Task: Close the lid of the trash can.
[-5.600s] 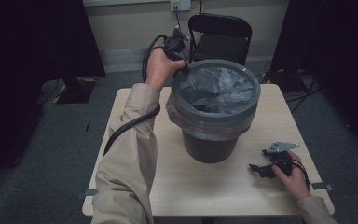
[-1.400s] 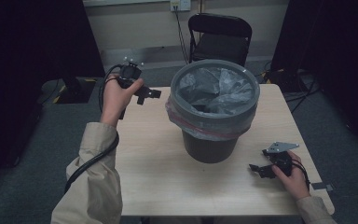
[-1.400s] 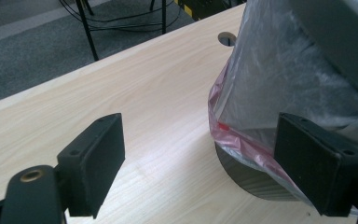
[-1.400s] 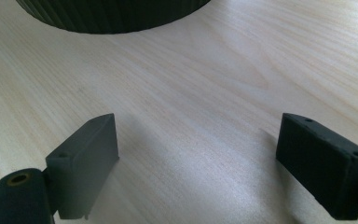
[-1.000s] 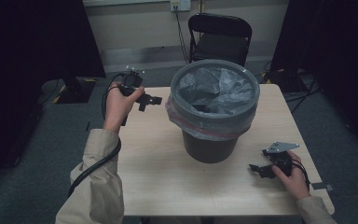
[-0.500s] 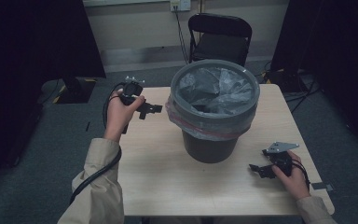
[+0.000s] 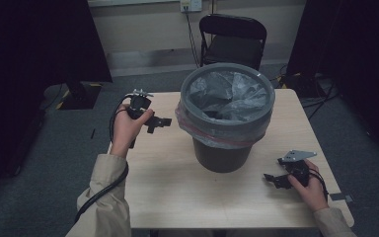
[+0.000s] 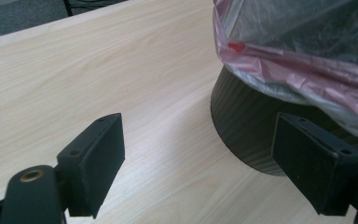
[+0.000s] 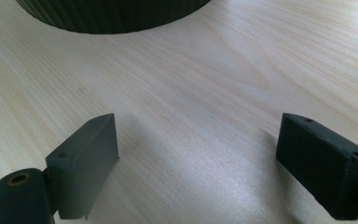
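A dark ribbed bin (image 7: 224, 148) stands on the middle of the wooden table (image 7: 177, 197), lined with a grey bag (image 7: 227, 91) whose pinkish edge folds over the rim. My left gripper (image 7: 162, 122) hovers left of the bin, pointing at it, open with nothing between its pads. In the left gripper view the bin's wall (image 8: 247, 130) and the bag's folded edge (image 8: 298, 70) lie just ahead. My right gripper (image 7: 275, 180) rests low at the table's near right, open and empty, with the bin's base (image 9: 112, 14) ahead of it.
A black folding chair (image 7: 232, 42) stands behind the table. Cables (image 7: 321, 94) lie on the grey carpet at the right. Black curtains hang on both sides. Bare tabletop lies in front of the bin and to its left.
My left hand has come down and toward the near side, from up beside the bin's rim to a lower spot left of the bin. The right hand has kept still.
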The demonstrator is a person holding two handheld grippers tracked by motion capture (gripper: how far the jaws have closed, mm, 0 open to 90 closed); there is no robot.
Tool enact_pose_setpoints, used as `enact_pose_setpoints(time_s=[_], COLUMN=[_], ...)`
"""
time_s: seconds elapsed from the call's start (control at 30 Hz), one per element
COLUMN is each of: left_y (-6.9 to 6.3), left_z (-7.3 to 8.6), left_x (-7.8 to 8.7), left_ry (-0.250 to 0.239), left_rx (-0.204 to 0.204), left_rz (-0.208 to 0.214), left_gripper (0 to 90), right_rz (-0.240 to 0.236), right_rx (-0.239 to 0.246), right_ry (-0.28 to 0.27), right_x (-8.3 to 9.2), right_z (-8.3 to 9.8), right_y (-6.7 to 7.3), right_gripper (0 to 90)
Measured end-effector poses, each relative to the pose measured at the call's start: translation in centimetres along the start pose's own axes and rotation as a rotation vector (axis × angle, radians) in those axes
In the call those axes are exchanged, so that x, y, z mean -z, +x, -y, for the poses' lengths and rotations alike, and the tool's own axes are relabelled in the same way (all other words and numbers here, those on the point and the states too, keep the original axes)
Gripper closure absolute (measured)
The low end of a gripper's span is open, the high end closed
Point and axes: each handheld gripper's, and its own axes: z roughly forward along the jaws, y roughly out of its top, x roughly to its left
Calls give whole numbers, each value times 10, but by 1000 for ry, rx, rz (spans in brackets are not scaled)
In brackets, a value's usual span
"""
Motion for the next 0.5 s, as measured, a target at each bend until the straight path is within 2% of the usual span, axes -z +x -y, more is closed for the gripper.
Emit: enact_pose_setpoints(time_s=[0.13,0.37,0.4,0.5], left_y=[0,1,0,0], left_z=[6,14,15,17], left_x=[-3,-4,-5,-5], left_ry=[-5,2,-8,-3], left_rx=[9,0,10,-4], left_rz=[4,7,10,10], left_gripper=[167,167,167,167], right_rz=[0,0,0,0], right_rx=[0,0,0,0], right_ry=[0,0,0,0], right_x=[0,0,0,0], right_z=[0,0,0,0], right_y=[0,0,0,0], right_gripper=[116,116,116,116])
